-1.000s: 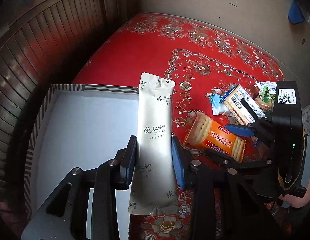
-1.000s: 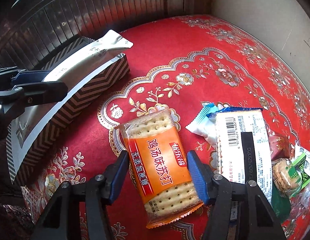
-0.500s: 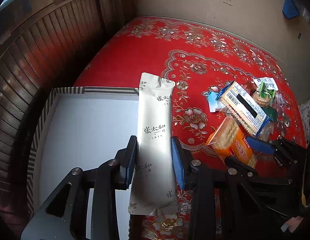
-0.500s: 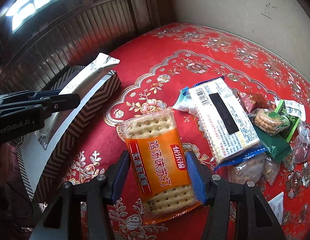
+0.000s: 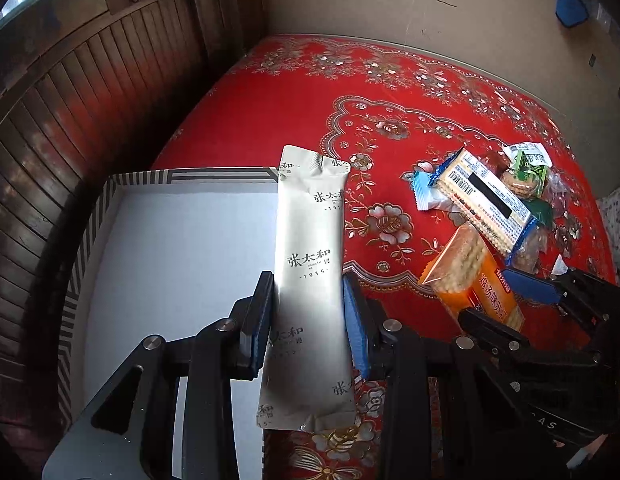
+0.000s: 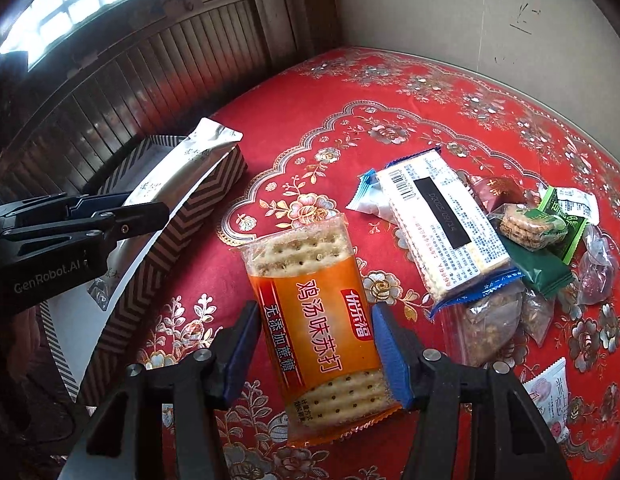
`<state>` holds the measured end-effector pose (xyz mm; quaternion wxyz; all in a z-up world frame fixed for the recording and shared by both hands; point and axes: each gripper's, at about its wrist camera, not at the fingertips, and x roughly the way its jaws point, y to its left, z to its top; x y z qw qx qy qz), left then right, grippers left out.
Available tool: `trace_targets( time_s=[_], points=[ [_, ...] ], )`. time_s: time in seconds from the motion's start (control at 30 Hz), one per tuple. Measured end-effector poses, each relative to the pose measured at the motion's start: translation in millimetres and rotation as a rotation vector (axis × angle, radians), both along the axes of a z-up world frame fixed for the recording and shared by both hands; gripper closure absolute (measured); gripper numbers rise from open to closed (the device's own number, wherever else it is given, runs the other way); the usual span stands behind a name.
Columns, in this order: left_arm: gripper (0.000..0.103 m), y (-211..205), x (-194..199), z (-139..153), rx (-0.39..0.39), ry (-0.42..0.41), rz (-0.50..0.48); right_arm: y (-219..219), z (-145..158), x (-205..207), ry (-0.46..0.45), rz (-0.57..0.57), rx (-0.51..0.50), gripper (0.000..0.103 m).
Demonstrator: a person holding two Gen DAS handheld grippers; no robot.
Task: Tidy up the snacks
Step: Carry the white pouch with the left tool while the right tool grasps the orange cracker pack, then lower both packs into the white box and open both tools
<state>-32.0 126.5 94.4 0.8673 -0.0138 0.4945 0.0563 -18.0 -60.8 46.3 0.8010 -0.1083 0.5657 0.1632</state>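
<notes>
A long silver packet [image 5: 310, 232] with dark lettering stands between the pads of my left gripper [image 5: 308, 290], which is shut on it at the right edge of the open striped box [image 5: 170, 176]. The packet's top end leans over the box's far rim. The right wrist view has the same packet [image 6: 206, 148] and the left gripper [image 6: 150, 212] over the box wall [image 6: 190, 216]. My right gripper [image 6: 315, 320] is shut on an orange cracker pack [image 6: 306, 264], held above the red cloth. The left wrist view catches that pack [image 5: 466, 264] and the right gripper [image 5: 498, 300] at lower right.
A heap of snacks lies on the red flowered cloth: a white and blue cracker pack [image 6: 438, 224], green packets [image 6: 550, 220], small clear bags and a pink-white sachet [image 6: 550, 396]. Dark wooden panelling runs behind the box. A beige wall bounds the far side.
My right gripper has risen with the orange cracker pack and rolled, so the snack heap now shows more fully beside it. The left gripper and its silver packet have stayed put.
</notes>
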Motion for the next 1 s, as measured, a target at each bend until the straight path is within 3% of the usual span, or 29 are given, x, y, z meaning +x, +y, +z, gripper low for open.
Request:
trace_targets(
  time_s=[0.5, 1.0],
  points=[
    [0.07, 49, -19, 14, 0.025, -0.044, 0.088, 64, 18, 14, -0.028, 0.073, 0.063, 0.048],
    [0.07, 141, -31, -14, 0.024, 0.026, 0.233, 162, -24, 59, 0.065, 0.097, 0.166, 0.048]
  ],
)
